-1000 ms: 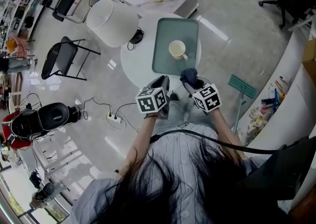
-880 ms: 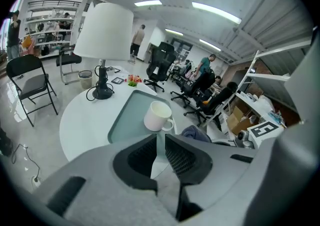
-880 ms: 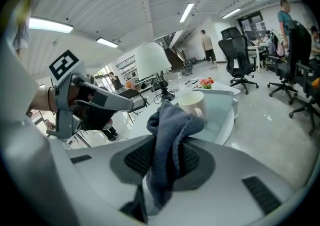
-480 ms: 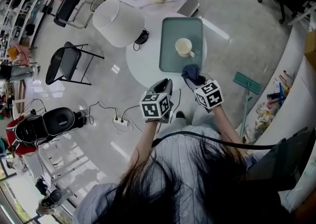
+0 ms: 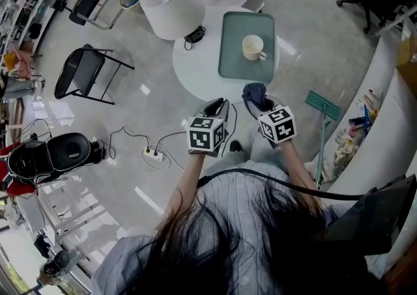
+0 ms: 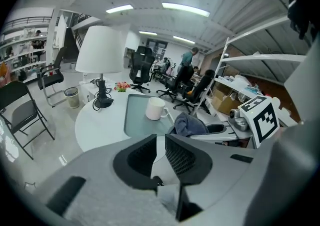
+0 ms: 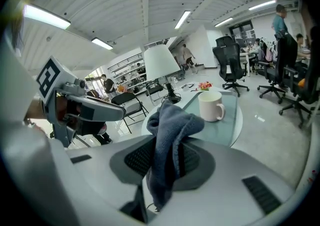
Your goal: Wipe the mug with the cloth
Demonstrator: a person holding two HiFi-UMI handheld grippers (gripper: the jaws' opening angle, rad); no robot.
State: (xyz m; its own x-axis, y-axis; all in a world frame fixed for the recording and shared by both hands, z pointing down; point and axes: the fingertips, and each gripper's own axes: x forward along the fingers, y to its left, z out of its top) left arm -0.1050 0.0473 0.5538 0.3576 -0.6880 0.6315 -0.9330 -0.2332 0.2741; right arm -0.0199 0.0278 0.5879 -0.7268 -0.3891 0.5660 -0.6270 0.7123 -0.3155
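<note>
Your right gripper point(image 5: 262, 109) is clamped on the dark blue terry cloth point(image 5: 254, 94), which bunches up over the jaws and hangs down between them. Your left gripper point(image 6: 159, 149) stands with a narrow gap between its pads and nothing in it. The cream ceramic mug point(image 5: 253, 47) stands upright, mouth up, on the pale green rectangular tray point(image 5: 233, 59), which lies on the round white table point(image 5: 195, 66). Seen along the right gripper, the mug lies ahead and slightly to the right with bare tray between, its handle pointing to your right. The cloth hand is the nearer of the two. The left gripper sits beside it at the table's near edge, further from the mug, and judging by the layout it would have to come in from the handle-free side to steady the mug. Compared with a second ago, the table, the tray and the white-shaded lamp point(image 5: 171, 7) sit higher in the head view, while both grippers keep roughly their place in it. The left gripper has rolled, so its marker cube shows one face more squarely. The hold on the cloth and the left gap look unchanged.
</note>
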